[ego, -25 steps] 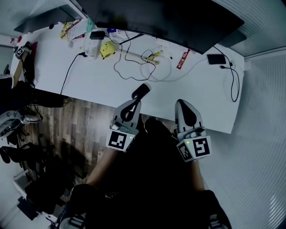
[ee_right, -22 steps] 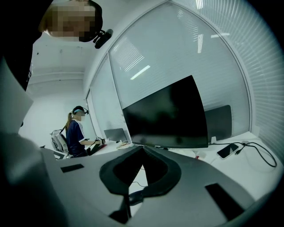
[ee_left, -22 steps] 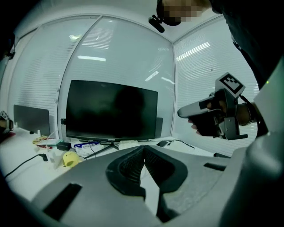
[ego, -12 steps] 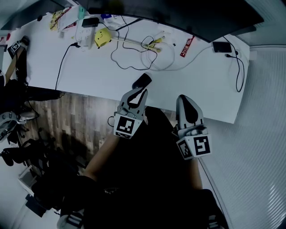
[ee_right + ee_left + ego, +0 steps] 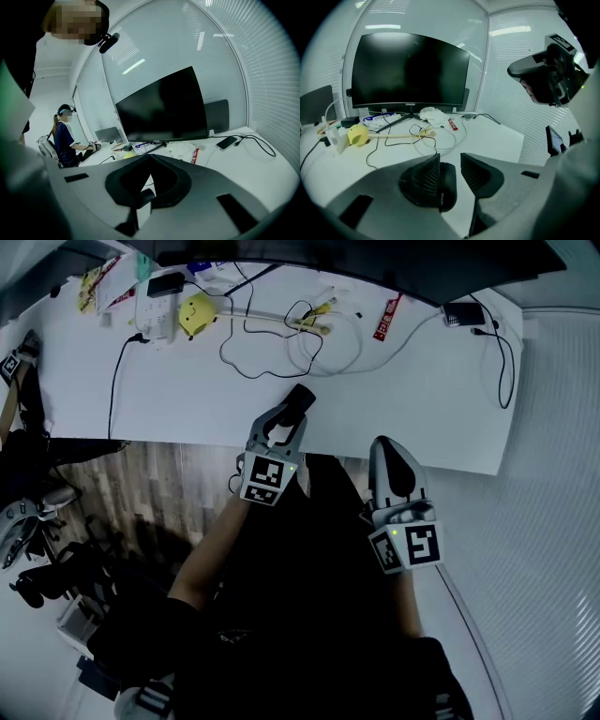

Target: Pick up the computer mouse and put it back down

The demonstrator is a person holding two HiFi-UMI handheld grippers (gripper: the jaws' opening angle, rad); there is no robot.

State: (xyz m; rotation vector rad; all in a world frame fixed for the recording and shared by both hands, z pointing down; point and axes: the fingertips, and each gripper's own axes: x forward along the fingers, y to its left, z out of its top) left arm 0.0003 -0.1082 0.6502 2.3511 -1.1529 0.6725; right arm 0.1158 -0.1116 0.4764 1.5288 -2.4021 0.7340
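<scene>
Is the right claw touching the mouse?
Apart. The head view shows bare desk between the right claw and the mouse.

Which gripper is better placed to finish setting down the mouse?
Left. The left gripper has the computer mouse between its jaws at the desk. The jaws have just been opening, and one pad stands clear. The right gripper is shut, empty and off to the mouse's side.

Grey left gripper (image 5: 281, 420) and right gripper (image 5: 385, 441), black ribbed pads (image 5: 476, 173), black-and-white marker cubes (image 5: 267, 480)
</scene>
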